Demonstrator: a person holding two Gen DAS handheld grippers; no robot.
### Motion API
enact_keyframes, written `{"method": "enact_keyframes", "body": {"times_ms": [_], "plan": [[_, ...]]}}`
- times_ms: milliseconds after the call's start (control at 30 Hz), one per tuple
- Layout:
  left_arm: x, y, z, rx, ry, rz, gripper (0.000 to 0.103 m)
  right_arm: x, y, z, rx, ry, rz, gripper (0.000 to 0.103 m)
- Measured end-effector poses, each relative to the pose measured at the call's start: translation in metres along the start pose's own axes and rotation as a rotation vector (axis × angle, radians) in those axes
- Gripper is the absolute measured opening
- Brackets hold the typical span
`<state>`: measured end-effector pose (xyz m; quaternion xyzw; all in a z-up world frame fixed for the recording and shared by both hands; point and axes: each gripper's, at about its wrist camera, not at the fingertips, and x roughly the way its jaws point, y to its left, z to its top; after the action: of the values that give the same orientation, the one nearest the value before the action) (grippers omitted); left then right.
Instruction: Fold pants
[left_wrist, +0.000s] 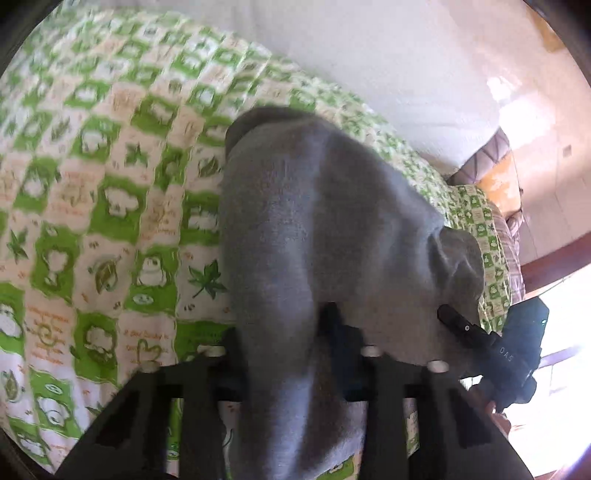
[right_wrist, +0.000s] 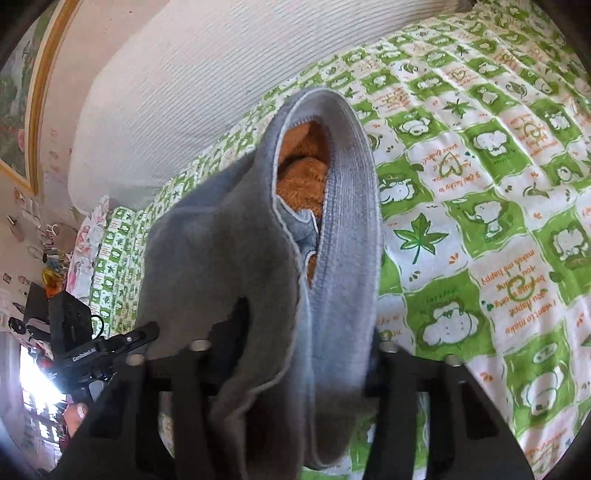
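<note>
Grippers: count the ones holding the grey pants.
2. The left gripper is clamped on plain grey fabric of the pants above the green patterned bedspread. The right gripper grips the ribbed waistband.

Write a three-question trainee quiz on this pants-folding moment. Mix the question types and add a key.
1. True or false: the grey pants lie flat on the green frog-print bedspread, untouched by either gripper.
2. Multiple choice: what colour is the lining seen inside the ribbed waistband in the right wrist view? A) white B) orange-brown C) green
3. Fill in: the cloth passes between the jaws of the left gripper and also of the ____ gripper.

Key: 1 false, the cloth is bunched and gripped at both ends; 2 B; 3 right.
</note>
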<state>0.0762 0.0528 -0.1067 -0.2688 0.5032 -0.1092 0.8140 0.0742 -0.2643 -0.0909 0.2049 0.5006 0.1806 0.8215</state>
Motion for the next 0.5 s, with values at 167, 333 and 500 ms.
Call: {"method": "enact_keyframes", "body": {"times_ms": [167, 333, 500], "plan": [[-0.016, 0.004, 0.001, -0.001, -0.030, -0.028, 0.021, -0.017, 0.022, -0.003, -0.082, -0.052, -0.039, 0.033], [-0.042, 0.012, 0.002, 0.012, -0.095, 0.001, 0.021, -0.025, 0.054, -0.002, -0.143, -0.084, -0.008, 0.031], [-0.074, 0.035, 0.007, -0.016, -0.171, 0.023, 0.021, -0.012, 0.086, -0.004, -0.205, -0.078, 0.031, 0.031]]}}
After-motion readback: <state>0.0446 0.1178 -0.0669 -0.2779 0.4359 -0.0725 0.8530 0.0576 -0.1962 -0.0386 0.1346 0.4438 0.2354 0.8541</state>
